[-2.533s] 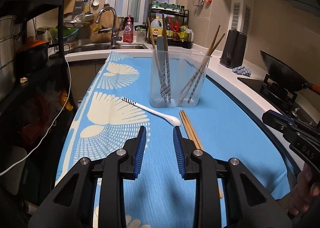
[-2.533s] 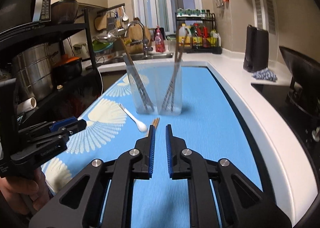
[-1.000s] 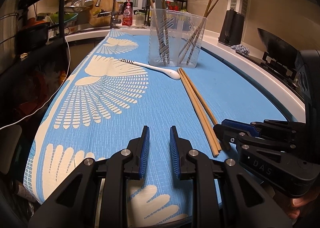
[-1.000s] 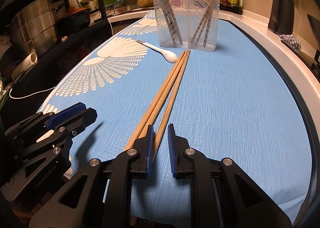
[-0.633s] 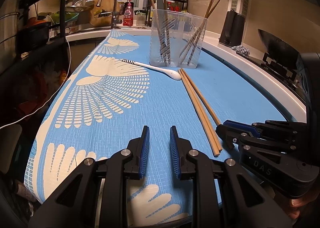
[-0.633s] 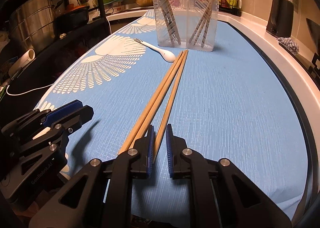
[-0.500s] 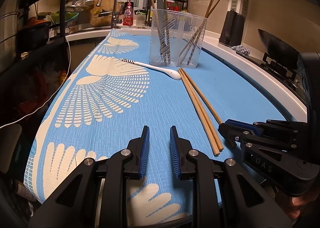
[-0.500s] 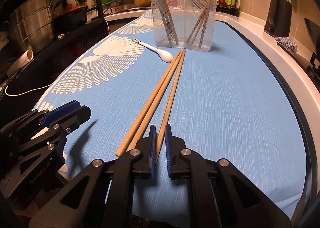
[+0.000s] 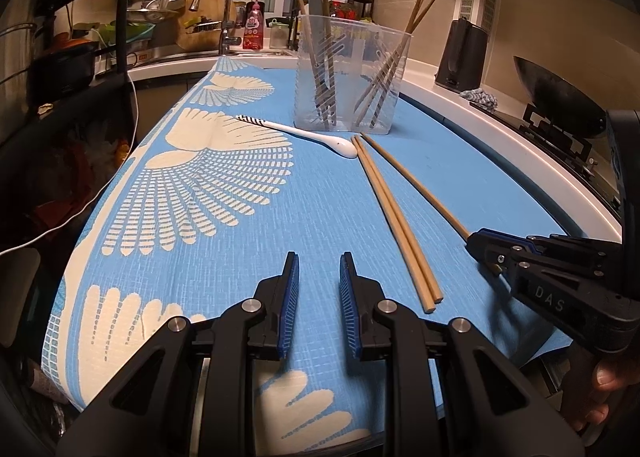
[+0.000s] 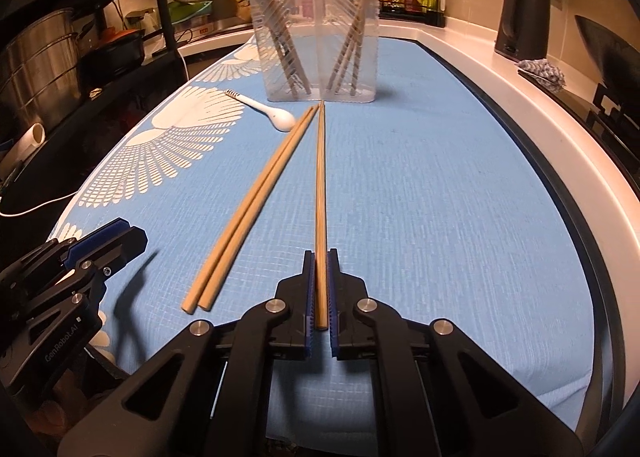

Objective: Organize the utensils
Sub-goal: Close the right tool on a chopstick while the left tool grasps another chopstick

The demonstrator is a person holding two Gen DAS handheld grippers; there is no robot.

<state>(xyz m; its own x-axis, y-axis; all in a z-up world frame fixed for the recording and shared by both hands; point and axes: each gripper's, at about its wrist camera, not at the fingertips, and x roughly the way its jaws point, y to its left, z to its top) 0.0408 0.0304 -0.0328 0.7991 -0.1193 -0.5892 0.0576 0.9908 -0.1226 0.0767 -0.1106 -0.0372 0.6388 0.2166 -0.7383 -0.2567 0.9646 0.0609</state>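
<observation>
Risk: right hand-held gripper (image 10: 319, 289) pinches one chopstick (image 10: 320, 185) at its end farthest from the holder (image 10: 316, 41), so it may pivot; left hand-held gripper (image 9: 319, 289) open.

Both wrist views skim low along the blue mat (image 9: 320, 217), side by side.

Black claw (image 10: 319, 257), blue ribbed pads, silver screws.

Blue mat (image 9: 320, 217), 2 chopsticks (image 9: 394, 217), spoon (image 9: 304, 133), container (image 9: 348, 97)
</observation>
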